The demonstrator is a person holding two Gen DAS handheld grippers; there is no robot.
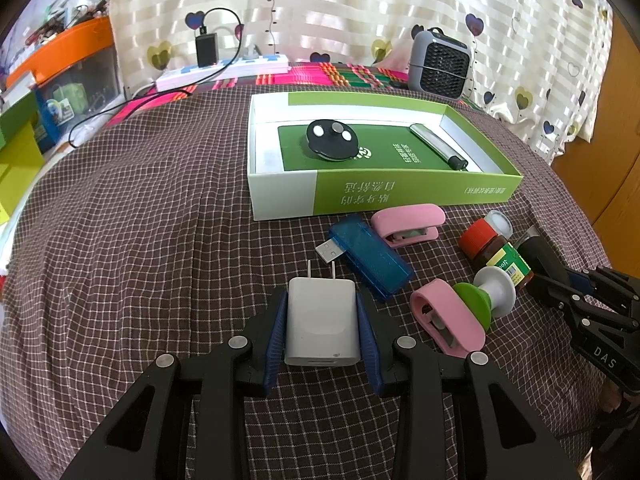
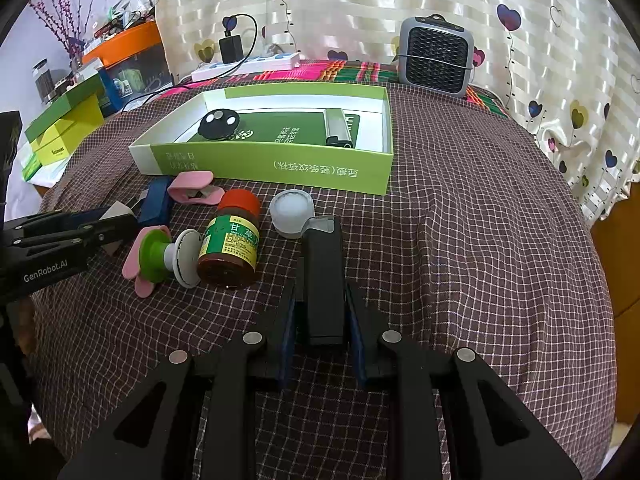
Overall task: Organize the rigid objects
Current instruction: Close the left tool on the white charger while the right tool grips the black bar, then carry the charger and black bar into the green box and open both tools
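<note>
- Checked brown cloth [image 1: 140,220] covers the table, w/ a heart-print curtain [image 1: 360,20] behind.
- Our left tongs [image 1: 323,322] are clamped on the white charger [image 1: 321,322]; it looks to rest on the cloth, prongs pointing away.
- Our right tongs [image 2: 320,316] are squeezed onto a black lighter [image 2: 322,280], just in front of the round white cap [image 2: 291,211].
- Done so far, we reckon: black disc [image 1: 331,140] & silver lighter [image 1: 436,145] sit inside the green box [image 1: 380,196].
- Left outside: blue USB stick [image 1: 370,256], two pink clips [image 1: 408,224], green-and-white spool [image 1: 486,296], red-capped bottle [image 2: 230,240], plus both held items.
- Left view shows the USB stick whole; right view shows the bottle label & cap clearly.
</note>
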